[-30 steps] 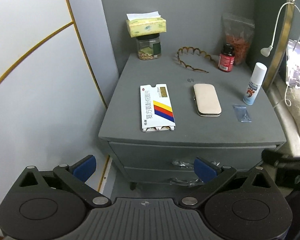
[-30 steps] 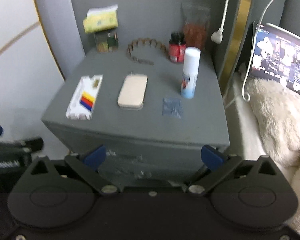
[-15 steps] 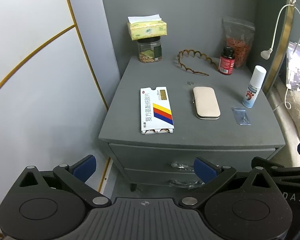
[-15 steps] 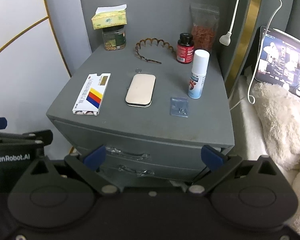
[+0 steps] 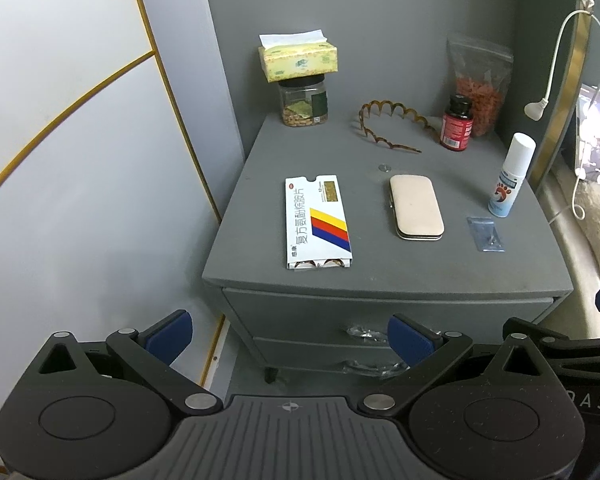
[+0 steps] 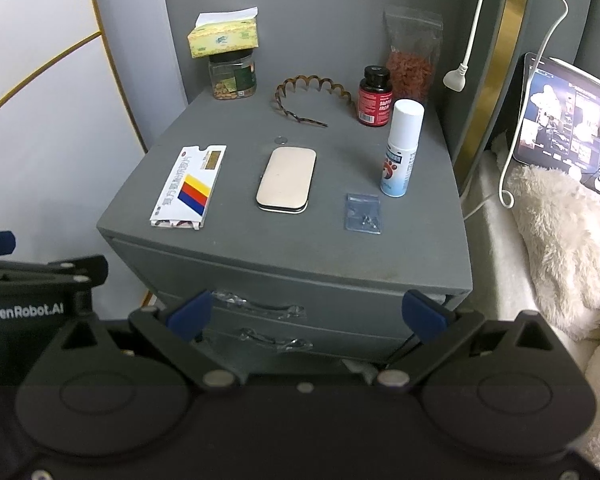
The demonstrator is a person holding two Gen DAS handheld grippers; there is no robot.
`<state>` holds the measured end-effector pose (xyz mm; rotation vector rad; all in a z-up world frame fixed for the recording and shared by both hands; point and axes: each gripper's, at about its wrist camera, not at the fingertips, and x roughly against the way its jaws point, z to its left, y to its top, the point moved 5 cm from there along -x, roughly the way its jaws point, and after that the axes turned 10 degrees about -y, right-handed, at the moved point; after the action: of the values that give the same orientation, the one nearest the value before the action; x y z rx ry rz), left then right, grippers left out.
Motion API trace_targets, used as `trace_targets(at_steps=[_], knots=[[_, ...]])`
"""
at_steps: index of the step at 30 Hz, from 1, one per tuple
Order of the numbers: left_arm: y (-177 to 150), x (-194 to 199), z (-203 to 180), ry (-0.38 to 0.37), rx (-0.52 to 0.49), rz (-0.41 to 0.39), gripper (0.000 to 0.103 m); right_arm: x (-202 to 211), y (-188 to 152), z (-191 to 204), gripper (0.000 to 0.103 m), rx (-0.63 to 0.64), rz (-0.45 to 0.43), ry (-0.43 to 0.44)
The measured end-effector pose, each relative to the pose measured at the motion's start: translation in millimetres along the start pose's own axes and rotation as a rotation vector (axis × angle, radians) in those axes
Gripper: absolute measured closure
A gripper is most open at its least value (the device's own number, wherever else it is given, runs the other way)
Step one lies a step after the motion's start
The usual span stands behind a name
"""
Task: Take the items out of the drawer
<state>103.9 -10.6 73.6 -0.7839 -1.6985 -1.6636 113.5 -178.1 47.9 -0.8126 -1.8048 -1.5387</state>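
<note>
A grey nightstand [image 5: 380, 276] [image 6: 300, 256] has two shut drawers, the upper [image 5: 308, 316] [image 6: 340, 296] and the lower [image 5: 320, 354] [image 6: 340, 338], each with a clear handle [image 6: 260, 306]. On top lie a white medicine box [image 5: 316, 222] [image 6: 188, 186], a beige case [image 5: 416, 206] [image 6: 286, 179], a small plastic bag [image 5: 486, 234] [image 6: 363, 213] and a white spray bottle [image 5: 510, 176] [image 6: 402, 148]. My left gripper [image 5: 290, 338] and right gripper [image 6: 306, 314] are open and empty, in front of the drawers.
At the back stand a tissue box on a jar [image 5: 302, 80], a wavy hairband [image 5: 388, 126], a red pill bottle [image 5: 456, 122] and a bag of red bits [image 5: 480, 84]. A white panel wall [image 5: 80, 160] is left. A bed with a fluffy blanket [image 6: 560, 240] and tablet [image 6: 572, 120] is right.
Both grippers have pulled back and up a little from the nightstand, so more of its top and front shows. The right view has sharpened. Nothing was grasped.
</note>
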Motion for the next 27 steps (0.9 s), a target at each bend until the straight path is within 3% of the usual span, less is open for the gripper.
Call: trace_targets(at_steps=[27], knots=[[2.4, 5.0, -3.0, 0.014, -0.014, -0.008, 0.000, 2.6, -0.3, -0.1, 0.000, -0.002, 0.000, 0.009]])
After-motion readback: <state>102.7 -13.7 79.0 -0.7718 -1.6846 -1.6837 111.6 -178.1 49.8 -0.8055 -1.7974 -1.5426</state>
